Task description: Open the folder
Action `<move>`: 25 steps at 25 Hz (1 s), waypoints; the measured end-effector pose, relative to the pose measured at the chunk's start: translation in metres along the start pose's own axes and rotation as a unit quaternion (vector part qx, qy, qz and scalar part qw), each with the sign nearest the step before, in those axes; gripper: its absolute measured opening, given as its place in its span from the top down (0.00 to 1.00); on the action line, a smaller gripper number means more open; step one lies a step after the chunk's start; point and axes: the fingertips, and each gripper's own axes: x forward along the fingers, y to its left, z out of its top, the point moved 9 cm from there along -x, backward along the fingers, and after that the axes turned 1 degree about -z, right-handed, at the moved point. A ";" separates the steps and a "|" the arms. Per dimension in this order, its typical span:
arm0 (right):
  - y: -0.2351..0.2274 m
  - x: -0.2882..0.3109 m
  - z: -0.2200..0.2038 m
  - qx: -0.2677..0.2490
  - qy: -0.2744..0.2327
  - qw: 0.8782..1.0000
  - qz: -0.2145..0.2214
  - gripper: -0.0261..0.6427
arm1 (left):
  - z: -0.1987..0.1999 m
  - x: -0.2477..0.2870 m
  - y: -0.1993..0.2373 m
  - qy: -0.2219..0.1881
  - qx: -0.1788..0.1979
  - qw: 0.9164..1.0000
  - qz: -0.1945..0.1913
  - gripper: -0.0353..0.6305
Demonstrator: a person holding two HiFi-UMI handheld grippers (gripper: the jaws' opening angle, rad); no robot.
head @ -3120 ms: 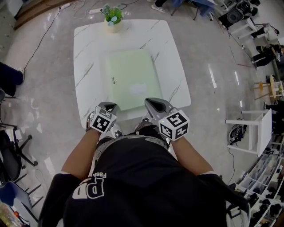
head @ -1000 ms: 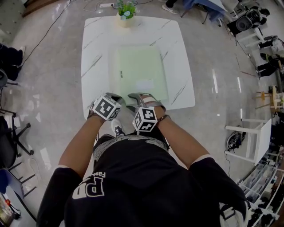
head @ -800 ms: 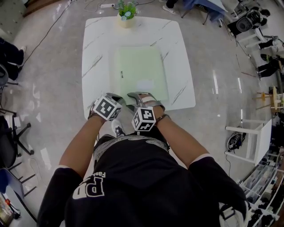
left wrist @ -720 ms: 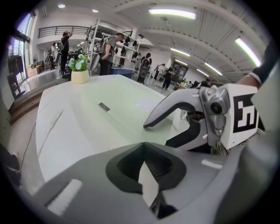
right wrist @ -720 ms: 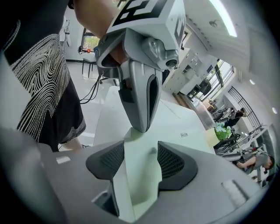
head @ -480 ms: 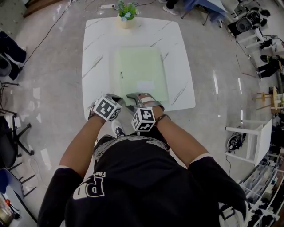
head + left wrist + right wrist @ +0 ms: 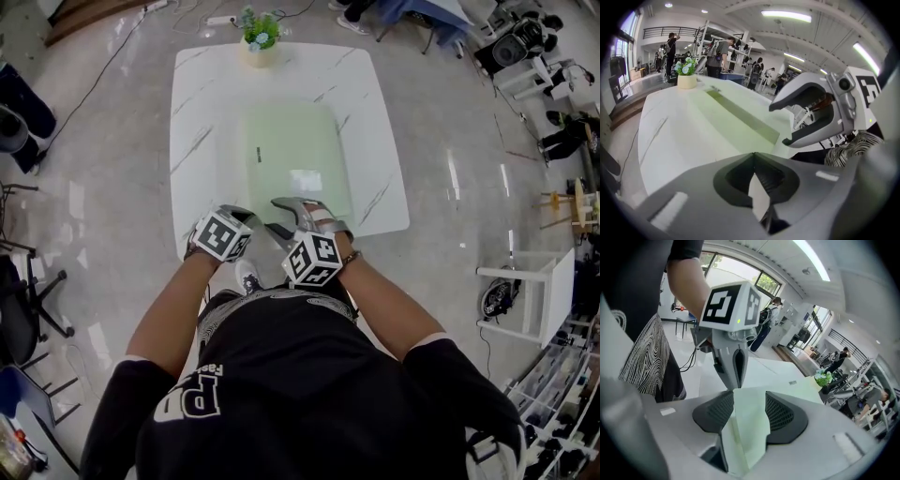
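Pale green flat plastic folder [image 7: 295, 155] is seen lying flat, centred on white marble table [image 7: 199, 117]. Right gripper [image 7: 750, 398]: jaws held apart, folder's near edge between them. Left gripper [image 7: 752, 155]: jaws pressed together, nothing held.

Folder [image 7: 291, 141] label [image 7: 307, 180] print apparently too small

Both grippers at the near edge of a white table [image 7: 199, 112], with a closed folder [image 7: 292, 150] ahead of them.
The right gripper [image 7: 280, 217] has its jaws apart at the pale green folder's near left corner. The left gripper [image 7: 246, 218] sits just beside it on its left, off the folder. A white label [image 7: 307, 179] on the folder lies just beyond the right gripper, and a potted plant [image 7: 259, 37] stands well beyond both, at the table's far edge.
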 end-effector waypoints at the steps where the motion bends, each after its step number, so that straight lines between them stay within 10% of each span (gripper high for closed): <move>1: -0.004 -0.005 0.001 0.012 -0.007 1.000 -0.009 0.65 | 0.000 0.001 0.000 0.000 0.001 1.000 -0.002 0.86; 17: -0.032 -0.089 0.003 0.121 -0.049 0.985 -0.117 0.65 | 0.001 0.000 -0.003 0.006 0.020 1.000 -0.004 0.86; 25: -0.046 -0.140 -0.022 0.213 -0.088 0.953 -0.197 0.66 | 0.010 -0.003 -0.014 0.020 0.031 0.999 0.002 0.86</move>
